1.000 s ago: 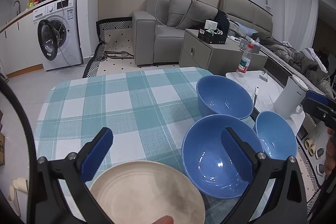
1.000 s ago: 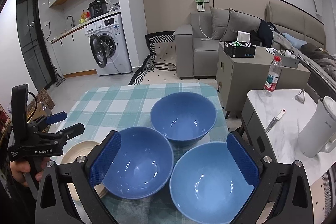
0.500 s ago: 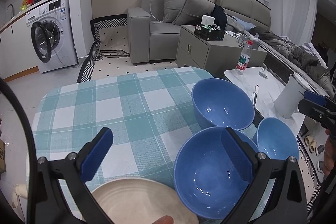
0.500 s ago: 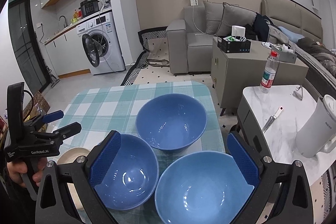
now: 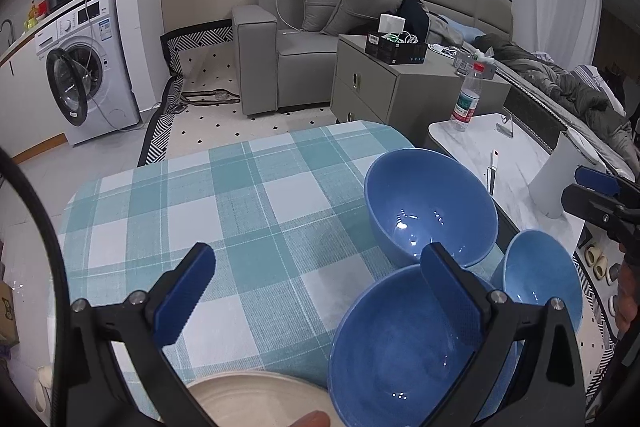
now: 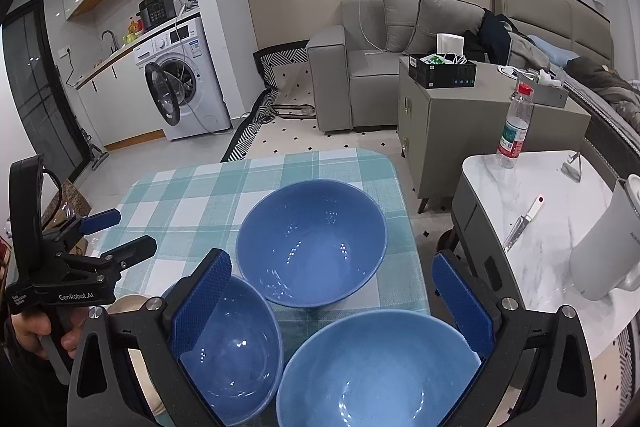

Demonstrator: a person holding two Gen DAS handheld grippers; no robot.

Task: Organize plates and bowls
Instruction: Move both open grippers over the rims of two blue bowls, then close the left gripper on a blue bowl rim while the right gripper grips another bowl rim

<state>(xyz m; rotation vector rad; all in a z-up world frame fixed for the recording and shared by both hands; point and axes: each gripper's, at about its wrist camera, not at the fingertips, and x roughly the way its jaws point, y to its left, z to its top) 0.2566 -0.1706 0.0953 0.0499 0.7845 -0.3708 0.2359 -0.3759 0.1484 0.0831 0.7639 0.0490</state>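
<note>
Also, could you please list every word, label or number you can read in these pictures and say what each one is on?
"GenRobot.AI": on the side of the left gripper, white print, seen from the right wrist.
Small print beside it on the same body: too small to read.
Water bottle label: blurred.
Kettle lettering: cut off, unreadable.
Washing machine stickers and panel: too small to read.

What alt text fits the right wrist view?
Three empty blue bowls cluster on a teal checked tablecloth, seen past the open right claw hovering above them. The open left claw is held at the left; a white kettle and water bottle stand on a marble side table.
</note>
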